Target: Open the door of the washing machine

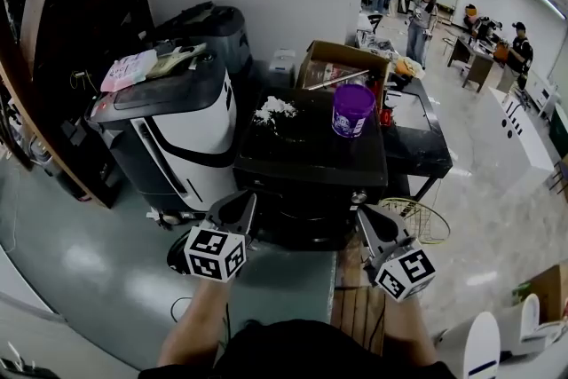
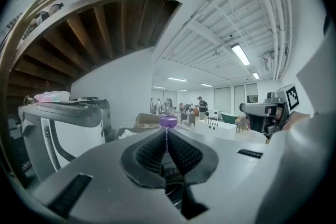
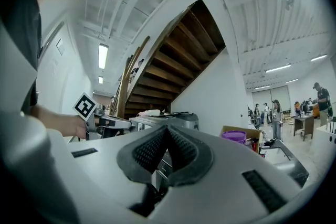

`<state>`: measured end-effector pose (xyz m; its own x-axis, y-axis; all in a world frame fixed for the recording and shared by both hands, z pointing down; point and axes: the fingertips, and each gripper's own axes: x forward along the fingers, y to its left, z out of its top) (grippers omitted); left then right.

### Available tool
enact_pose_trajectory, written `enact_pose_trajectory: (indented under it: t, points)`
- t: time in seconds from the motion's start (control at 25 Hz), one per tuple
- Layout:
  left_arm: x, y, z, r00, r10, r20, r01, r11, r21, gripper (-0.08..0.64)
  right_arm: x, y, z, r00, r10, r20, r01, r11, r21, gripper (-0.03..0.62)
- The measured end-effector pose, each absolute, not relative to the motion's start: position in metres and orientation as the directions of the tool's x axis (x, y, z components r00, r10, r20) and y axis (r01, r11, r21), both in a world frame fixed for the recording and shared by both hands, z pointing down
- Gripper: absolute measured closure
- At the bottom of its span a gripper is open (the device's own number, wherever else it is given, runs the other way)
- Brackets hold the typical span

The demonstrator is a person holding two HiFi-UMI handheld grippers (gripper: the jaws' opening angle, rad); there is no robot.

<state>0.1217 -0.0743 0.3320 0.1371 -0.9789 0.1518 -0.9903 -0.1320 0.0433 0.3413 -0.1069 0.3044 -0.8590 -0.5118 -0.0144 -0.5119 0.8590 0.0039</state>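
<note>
The washing machine (image 1: 306, 177) is a black box-shaped unit straight ahead of me, and its front face is in shadow. On its flat lid stand a purple bucket (image 1: 353, 109) and a patch of white powder (image 1: 276, 109). My left gripper (image 1: 241, 210) hovers just before the machine's front left corner, jaws shut and empty. My right gripper (image 1: 366, 217) hovers near the front right corner, also shut on nothing. In the left gripper view the pads (image 2: 157, 152) meet below the bucket (image 2: 168, 121). The pads (image 3: 181, 150) are pressed together in the right gripper view as well.
A white and black appliance (image 1: 173, 133) with papers on top stands left of the machine. Behind it lie a cardboard box (image 1: 344, 65) and a black table (image 1: 417, 133). A wire basket (image 1: 424, 222) sits at the right, a wooden pallet (image 1: 355, 311) underfoot. People (image 1: 419, 13) stand far back.
</note>
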Motion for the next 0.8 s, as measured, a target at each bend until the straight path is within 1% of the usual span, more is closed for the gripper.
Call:
enact_pose_trajectory:
  t: [0.48,0.8]
  points:
    - [0.112,-0.069,0.343,0.131,-0.978,0.165,-0.99,-0.12,0.072,0.533,0.33,-0.1,0.315,-0.868,-0.496,0.017,-0.496,0.868,-0.004,0.578]
    - [0.113,-0.067,0.35,0.14,-0.974,0.177,-0.989,-0.128,0.08,0.533,0.33,-0.095,0.318,-0.859,-0.51,0.038,-0.51,0.86,0.006,0.578]
